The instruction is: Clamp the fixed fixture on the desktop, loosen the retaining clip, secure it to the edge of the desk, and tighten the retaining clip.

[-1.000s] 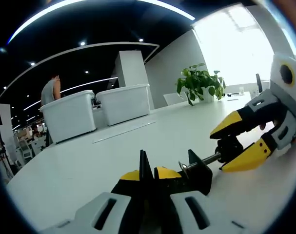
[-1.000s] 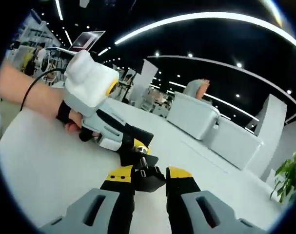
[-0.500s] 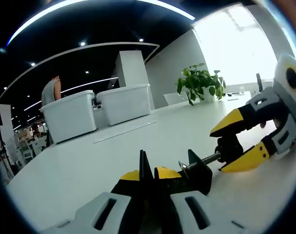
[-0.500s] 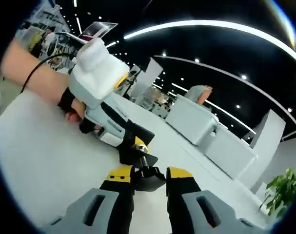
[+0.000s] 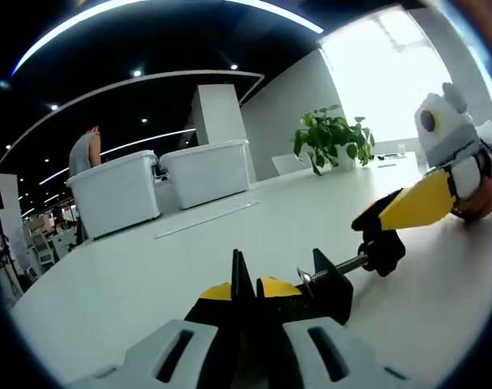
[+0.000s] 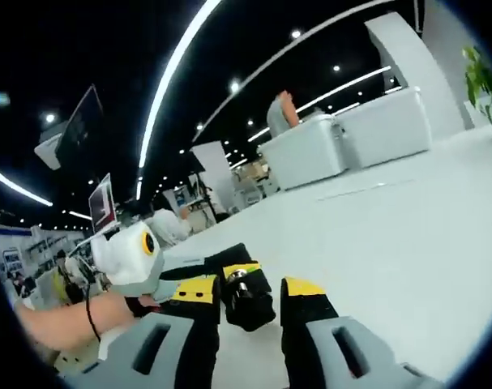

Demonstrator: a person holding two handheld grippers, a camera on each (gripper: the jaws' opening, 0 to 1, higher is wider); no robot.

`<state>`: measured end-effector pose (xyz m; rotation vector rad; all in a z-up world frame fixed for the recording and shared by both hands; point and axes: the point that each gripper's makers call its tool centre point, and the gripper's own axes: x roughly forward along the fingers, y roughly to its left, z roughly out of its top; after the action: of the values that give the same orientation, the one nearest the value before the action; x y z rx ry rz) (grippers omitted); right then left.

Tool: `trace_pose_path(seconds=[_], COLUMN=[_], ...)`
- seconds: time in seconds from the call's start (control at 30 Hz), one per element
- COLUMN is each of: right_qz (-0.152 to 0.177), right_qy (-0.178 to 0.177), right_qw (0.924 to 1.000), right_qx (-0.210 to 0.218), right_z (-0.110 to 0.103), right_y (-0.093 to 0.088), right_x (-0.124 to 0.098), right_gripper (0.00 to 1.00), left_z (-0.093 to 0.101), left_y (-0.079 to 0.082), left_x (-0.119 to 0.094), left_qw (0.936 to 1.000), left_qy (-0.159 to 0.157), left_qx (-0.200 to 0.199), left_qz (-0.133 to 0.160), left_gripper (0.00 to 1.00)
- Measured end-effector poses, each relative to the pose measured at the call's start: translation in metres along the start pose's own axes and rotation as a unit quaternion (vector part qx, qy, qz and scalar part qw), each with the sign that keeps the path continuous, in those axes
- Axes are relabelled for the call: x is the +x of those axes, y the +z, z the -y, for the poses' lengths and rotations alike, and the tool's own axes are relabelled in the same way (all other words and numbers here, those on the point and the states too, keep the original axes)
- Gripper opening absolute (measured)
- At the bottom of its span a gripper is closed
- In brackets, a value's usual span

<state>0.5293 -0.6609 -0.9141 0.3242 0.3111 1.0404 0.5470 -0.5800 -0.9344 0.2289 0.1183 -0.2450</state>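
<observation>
Item: black clamp fixture (image 5: 323, 290), lying on the white desktop (image 5: 148, 275), well in from any edge.

Left gripper (image 5: 246, 293): jaws clenched on the fixture's frame.

Right gripper (image 5: 412, 209): jaws set around the black screw knob (image 5: 382, 250) at the end of the threaded rod (image 5: 349, 263); pinch appeared firm.

Progress, as judged: step 1, clamping the fixture, done. Loosening of the retaining clip in hand. Outstanding: 2 steps, seating on the desk edge and retightening.
</observation>
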Motion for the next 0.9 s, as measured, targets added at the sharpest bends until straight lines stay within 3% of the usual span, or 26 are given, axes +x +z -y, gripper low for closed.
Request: trace_pose_path(seconds=[0.2, 0.3, 0.57, 0.73, 0.9], right_qz=[-0.027, -0.029, -0.023, -0.015, -0.003], right_qy=[0.002, 0.009, 0.011, 0.002, -0.011], right_qw=[0.9996, 0.9994, 0.9996, 0.9967, 0.9855], right_qx=[-0.005, 0.017, -0.01, -0.079, -0.169], right_z=[-0.002, -0.005, -0.008, -0.011, -0.017], right_y=[-0.012, -0.012, -0.012, -0.011, -0.01], right_x=[0.006, 0.009, 0.006, 0.005, 0.003], right_gripper=[0.25, 0.22, 0.2, 0.2, 0.2], left_z=[0.0, 0.0, -0.001, -0.001, -0.001], left_y=[0.0, 0.0, 0.0, 0.0, 0.0], left_x=[0.0, 0.0, 0.001, 0.001, 0.001], left_qw=[1.0, 1.0, 1.0, 1.0, 1.0], left_qy=[0.0, -0.001, -0.001, -0.001, -0.001], left_qx=[0.0, -0.001, -0.001, -0.001, 0.0], left_qz=[0.0, -0.001, -0.001, 0.0, 0.001], left_gripper=[0.07, 0.07, 0.07, 0.07, 0.07])
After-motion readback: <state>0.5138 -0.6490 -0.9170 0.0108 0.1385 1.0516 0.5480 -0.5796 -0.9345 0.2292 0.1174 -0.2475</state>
